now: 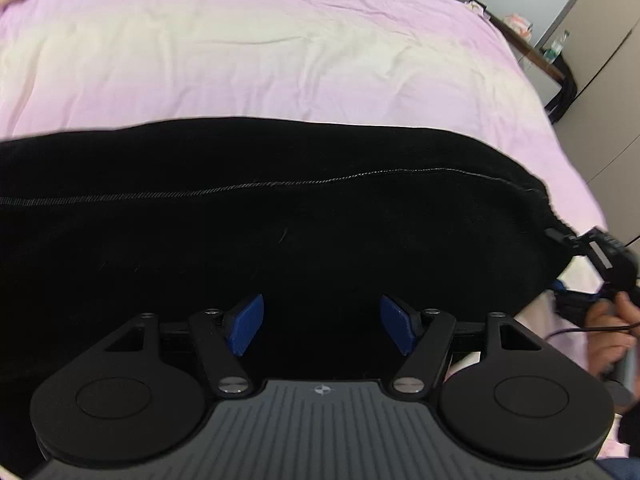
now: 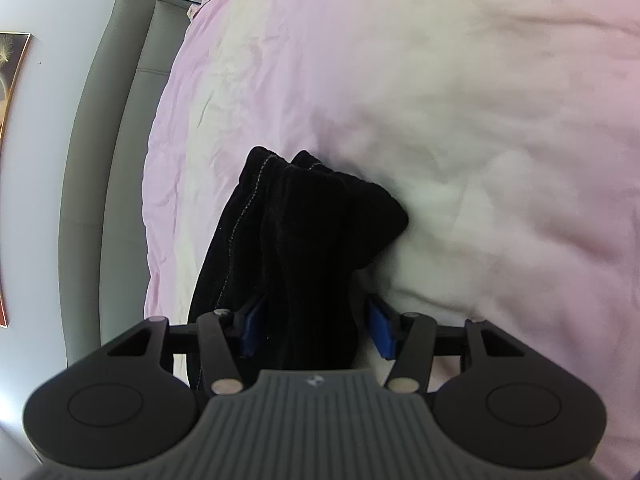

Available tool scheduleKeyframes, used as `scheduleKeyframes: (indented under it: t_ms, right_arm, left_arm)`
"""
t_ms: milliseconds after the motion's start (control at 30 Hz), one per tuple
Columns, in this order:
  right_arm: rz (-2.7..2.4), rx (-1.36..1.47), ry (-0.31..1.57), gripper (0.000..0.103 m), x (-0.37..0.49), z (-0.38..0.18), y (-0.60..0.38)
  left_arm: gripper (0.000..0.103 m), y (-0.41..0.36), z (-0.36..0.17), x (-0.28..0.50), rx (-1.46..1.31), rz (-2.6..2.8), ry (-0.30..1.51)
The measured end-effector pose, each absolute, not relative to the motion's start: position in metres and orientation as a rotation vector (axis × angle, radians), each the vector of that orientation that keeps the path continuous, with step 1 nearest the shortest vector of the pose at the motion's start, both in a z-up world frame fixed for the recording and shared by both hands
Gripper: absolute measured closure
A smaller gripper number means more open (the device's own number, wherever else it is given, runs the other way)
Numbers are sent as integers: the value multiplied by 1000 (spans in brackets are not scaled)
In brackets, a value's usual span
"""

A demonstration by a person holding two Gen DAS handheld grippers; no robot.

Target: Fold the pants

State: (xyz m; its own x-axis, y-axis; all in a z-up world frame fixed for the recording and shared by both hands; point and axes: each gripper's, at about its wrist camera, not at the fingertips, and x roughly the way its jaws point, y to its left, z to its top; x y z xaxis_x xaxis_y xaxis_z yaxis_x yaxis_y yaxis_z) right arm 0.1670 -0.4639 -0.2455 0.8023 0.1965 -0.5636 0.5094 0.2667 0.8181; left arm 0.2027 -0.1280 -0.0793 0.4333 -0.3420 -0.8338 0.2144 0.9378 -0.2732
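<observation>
Left wrist view: I see the left gripper (image 1: 322, 324) with its jaws spread wide, the two blue pads (image 1: 245, 323) well apart and nothing between them that they press on. The gripper hangs over the black pants (image 1: 280, 216), which lie across the pink bedsheet (image 1: 260, 48) as a broad dark band running left to right. A pale stitched seam (image 1: 280, 182) runs along the length of the fabric. At the right edge of this view the right gripper (image 1: 600, 256) meets the end of the pants, with the person's right hand (image 1: 612, 332) behind it on the handle. A side table (image 1: 536, 56) stands beyond the far right corner of the bed.

Right wrist view: the right gripper (image 2: 316, 328) has a bunched fold of the pants (image 2: 304, 240) between its jaws. One blue pad (image 2: 252, 328) touches the cloth; the other pad (image 2: 382, 334) stands slightly clear of it. The jaws are partly apart, and I cannot tell whether they are clamping the fabric. The fold rises from the gripper and ends against the bedsheet (image 2: 440, 100). A grey headboard (image 2: 108, 160) runs along the left side, with a framed picture (image 2: 10, 120) on the wall beside it.
</observation>
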Motion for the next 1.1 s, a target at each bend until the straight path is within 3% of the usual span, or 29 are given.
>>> scheduleKeyframes:
  t_ms: [67, 133, 200, 333, 400, 500, 633, 700, 833, 967, 1100]
  right_arm:
    - [-222, 1310, 639, 51, 168, -247, -465]
    - [-212, 1296, 633, 53, 172, -249, -465]
    - [-206, 1250, 643, 60, 176, -250, -463]
    - [-198, 1172, 655, 75, 185, -252, -462]
    - [-181, 1195, 648, 87, 185, -255, -463]
    - [-209, 1171, 606, 90, 181, -240, -461]
    - [-175, 759, 442, 90, 182, -155, -417]
    - [-129, 523, 357, 90, 182, -116, -379]
    - [-8, 128, 273, 90, 183, -71, -285]
    - [120, -248, 318, 89, 192, -80, -180]
    - [295, -652, 436, 82, 193, -147, -83]
  left_arm:
    - [21, -136, -88, 211, -117, -322, 1057]
    - [12, -142, -105, 217, -89, -316, 1097]
    - [0, -144, -119, 221, -50, -317, 1111]
    - [0, -139, -126, 225, -72, -312, 1126]
    - [0, -139, -127, 224, -67, -303, 1124]
    - [0, -140, -126, 223, -77, -292, 1116]
    - [0, -116, -116, 217, -179, -314, 1108]
    - [11, -94, -107, 214, -244, -303, 1112]
    - [11, -29, -77, 195, -322, -261, 1048]
    - [8, 48, -51, 166, -293, -146, 949]
    - [8, 112, -51, 134, -301, -39, 870]
